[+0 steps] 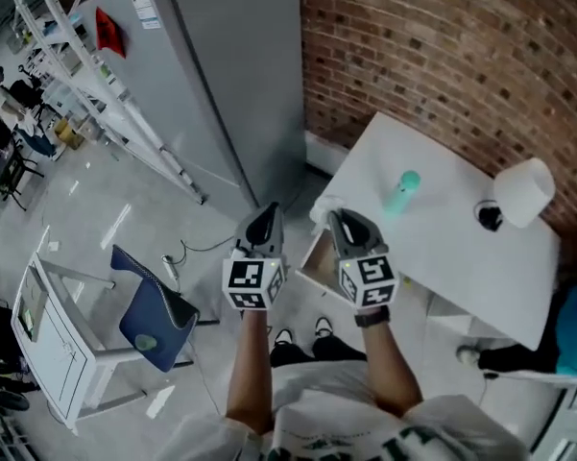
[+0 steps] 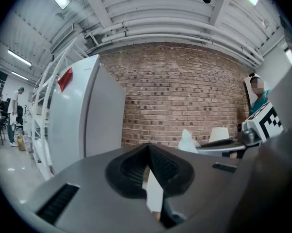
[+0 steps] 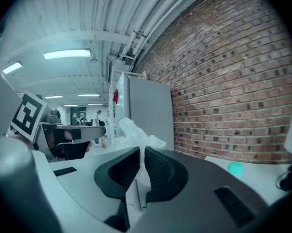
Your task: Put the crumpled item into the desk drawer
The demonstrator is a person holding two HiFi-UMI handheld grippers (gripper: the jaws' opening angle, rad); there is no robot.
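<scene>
A crumpled white item (image 1: pixel 324 207) sticks up from the tips of my right gripper (image 1: pixel 342 218), which is shut on it. The right gripper view shows the item (image 3: pixel 131 132) pinched between the dark pads (image 3: pixel 158 166). It hangs above the left corner of the white desk (image 1: pixel 461 257). Just below that corner a drawer (image 1: pixel 313 260) stands pulled out, and its tan inside shows between my two grippers. My left gripper (image 1: pixel 266 211) is held level beside the right one, to the left of the drawer. Its jaws meet at the tips (image 2: pixel 147 149) with nothing between them.
On the desk stand a teal bottle (image 1: pixel 402 191), a white lamp shade (image 1: pixel 526 192) and a small black thing (image 1: pixel 488 216). A grey fridge (image 1: pixel 206 84) stands against the brick wall (image 1: pixel 442 46). A blue chair (image 1: pixel 152 315) sits on the floor at left.
</scene>
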